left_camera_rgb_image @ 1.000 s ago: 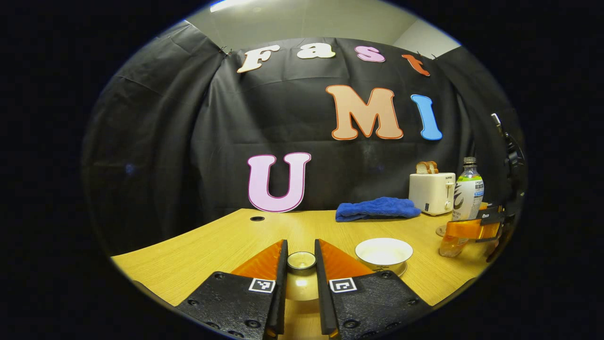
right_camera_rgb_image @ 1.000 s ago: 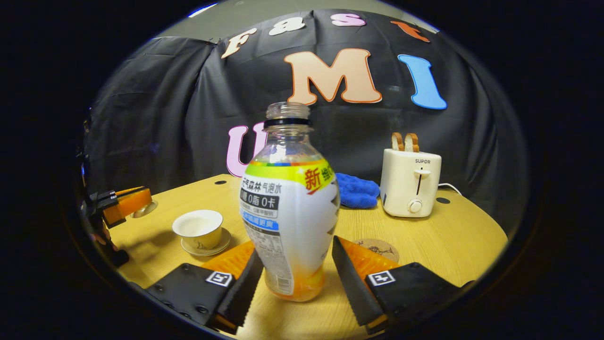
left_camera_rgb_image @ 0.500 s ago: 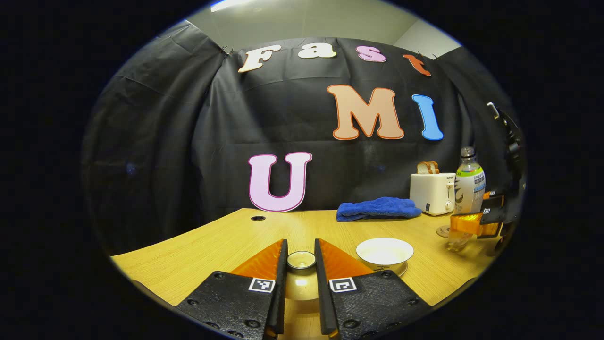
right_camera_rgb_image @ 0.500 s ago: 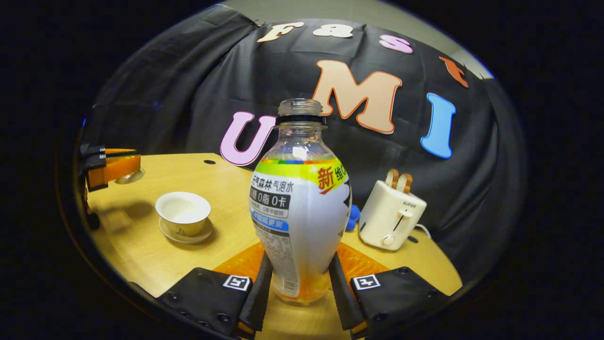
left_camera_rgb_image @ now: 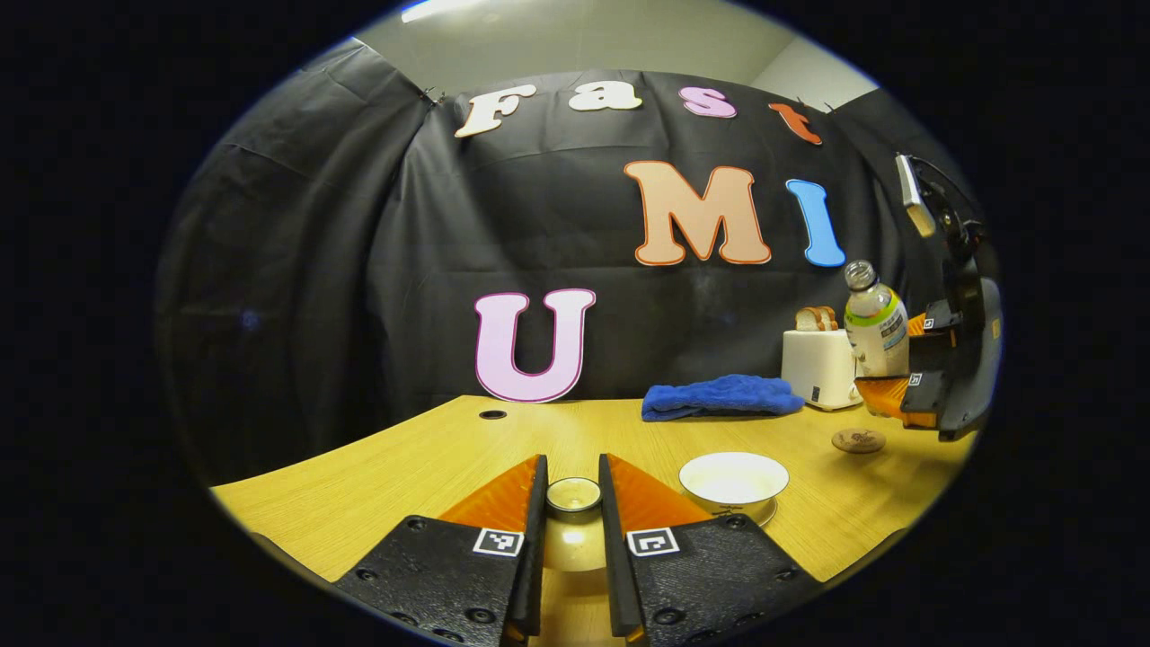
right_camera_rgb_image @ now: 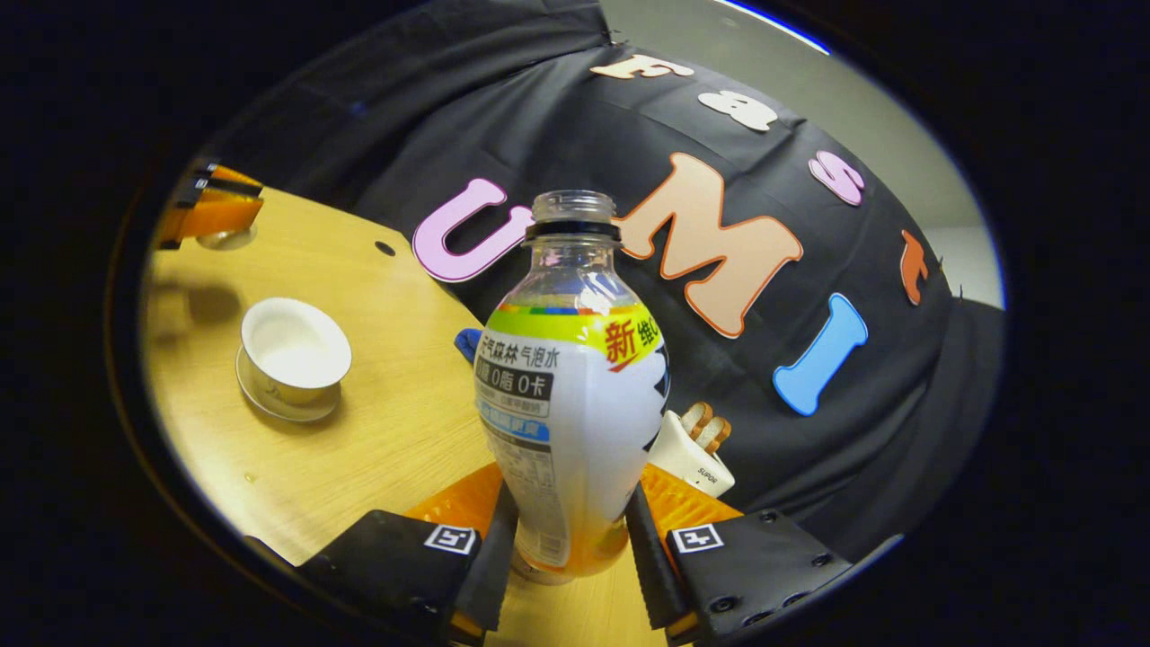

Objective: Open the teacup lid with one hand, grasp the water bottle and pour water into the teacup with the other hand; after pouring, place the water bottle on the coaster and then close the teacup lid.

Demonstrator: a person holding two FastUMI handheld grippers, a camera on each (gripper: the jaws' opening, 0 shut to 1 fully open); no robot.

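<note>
My left gripper [left_camera_rgb_image: 571, 526] is shut on the teacup lid [left_camera_rgb_image: 573, 496], held just above the wooden table [left_camera_rgb_image: 404, 467]. The open white teacup [left_camera_rgb_image: 733, 477] stands on its saucer to the right of it. My right gripper [right_camera_rgb_image: 568, 539] is shut on the uncapped water bottle [right_camera_rgb_image: 571, 386], lifted off the table and tilted. In the left gripper view that bottle [left_camera_rgb_image: 875, 325] hangs at the far right, above the round coaster [left_camera_rgb_image: 858, 440]. The teacup [right_camera_rgb_image: 295, 350] sits at the left in the right gripper view, with the left gripper [right_camera_rgb_image: 211, 211] and lid beyond it.
A white toaster [left_camera_rgb_image: 816, 367] with bread slices stands at the back right, a folded blue cloth [left_camera_rgb_image: 720, 397] beside it. The table has a small round hole [left_camera_rgb_image: 491, 415] near the back wall. The toaster [right_camera_rgb_image: 690, 454] also peeks out behind the bottle.
My right gripper closed on the bottle, lifted it off the table and tilted with it. The coaster now lies uncovered. My left gripper has stayed still with the lid.
</note>
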